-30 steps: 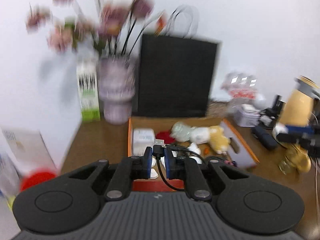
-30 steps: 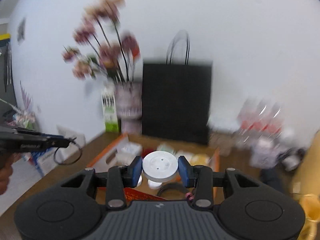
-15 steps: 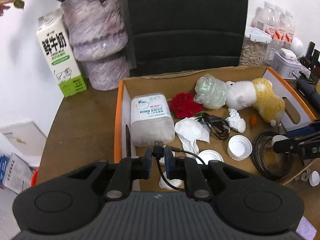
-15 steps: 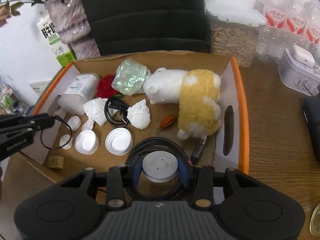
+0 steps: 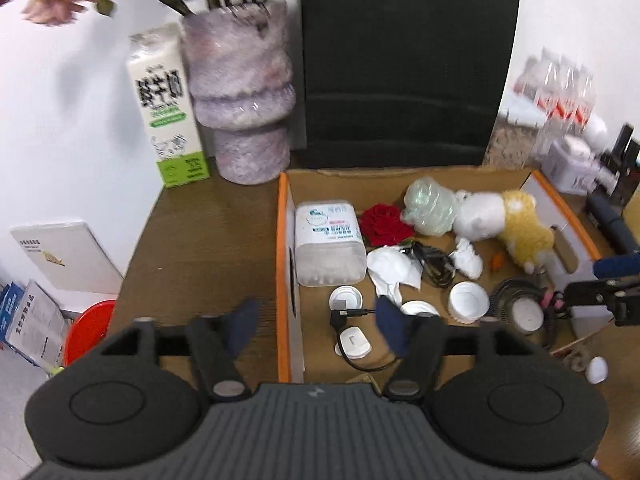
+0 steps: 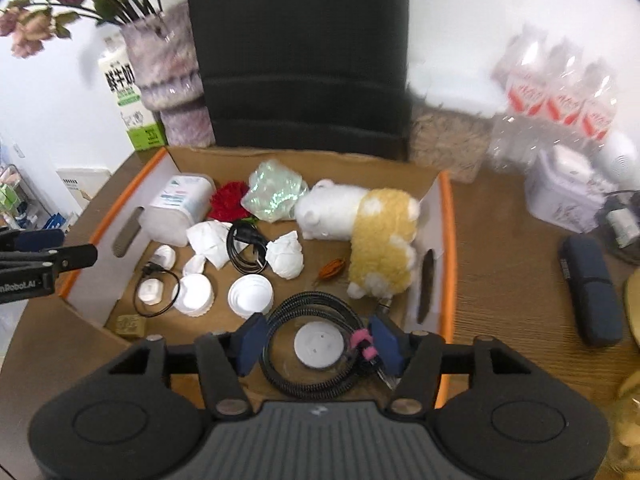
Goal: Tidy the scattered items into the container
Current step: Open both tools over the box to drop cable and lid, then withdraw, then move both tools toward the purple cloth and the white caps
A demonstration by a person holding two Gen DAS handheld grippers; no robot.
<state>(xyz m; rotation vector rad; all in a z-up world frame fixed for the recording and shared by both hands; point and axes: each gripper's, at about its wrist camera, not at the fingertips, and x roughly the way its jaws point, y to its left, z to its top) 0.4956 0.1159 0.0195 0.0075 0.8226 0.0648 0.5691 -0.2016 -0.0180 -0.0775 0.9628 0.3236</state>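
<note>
Both grippers, left [image 5: 316,326] and right [image 6: 320,344], hang over the box [image 6: 447,248] with jaws apart, disc [image 6: 319,345] and cable [image 5: 352,318] dropped at 6 o'clock; next they should fetch remaining items

Shallow cardboard box [image 6: 447,240] with orange rim, open on top. Inside: white disc [image 6: 319,345] flat within a coiled black cable [image 6: 312,304]; thin black cord [image 5: 352,316] looped beside a small white plug [image 5: 354,342] near the left wall.
</note>
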